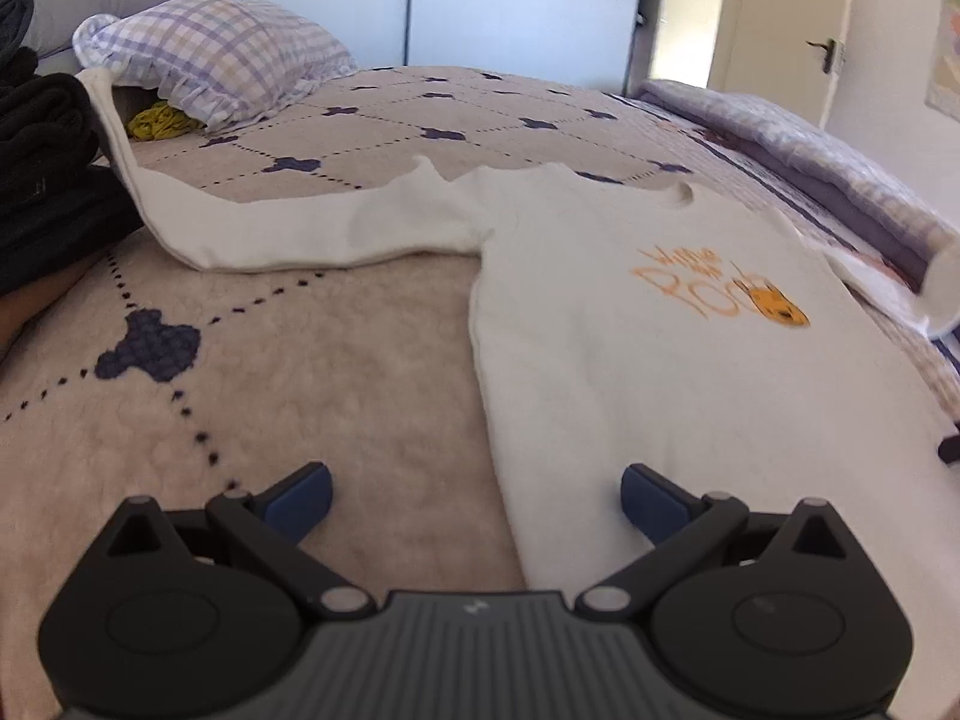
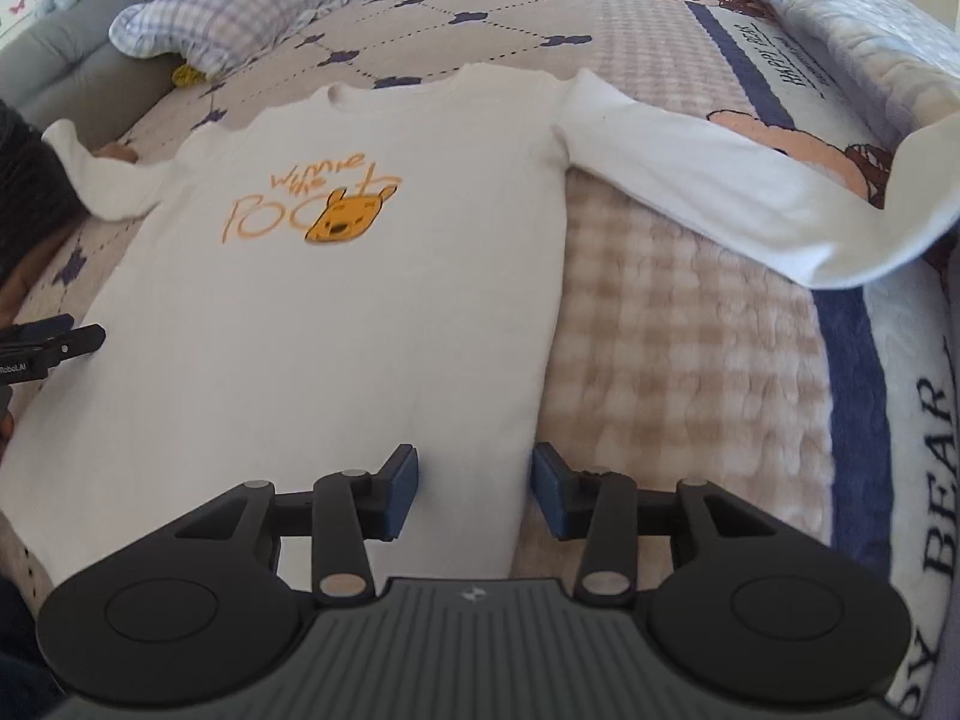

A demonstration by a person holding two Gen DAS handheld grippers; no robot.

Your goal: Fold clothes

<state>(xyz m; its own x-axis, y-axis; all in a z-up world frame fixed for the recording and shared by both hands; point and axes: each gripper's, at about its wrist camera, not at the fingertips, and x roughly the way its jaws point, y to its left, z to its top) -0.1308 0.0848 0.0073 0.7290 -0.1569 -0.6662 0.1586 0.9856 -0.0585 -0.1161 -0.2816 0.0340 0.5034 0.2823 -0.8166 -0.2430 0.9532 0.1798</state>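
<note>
Sweatshirt lies flat on the bedspread, sleeves spread; left to right around it are dark clothes, pillow, rolled blanket. Left gripper gapes wide and right gripper is half open; both are empty over the hem. Only the left view shows the door.

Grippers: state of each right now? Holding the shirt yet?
Left gripper: open, holding nothing, over the white sweatshirt near its side edge.
Right gripper: open, holding nothing, sweatshirt hem edge between its jaws.
</note>
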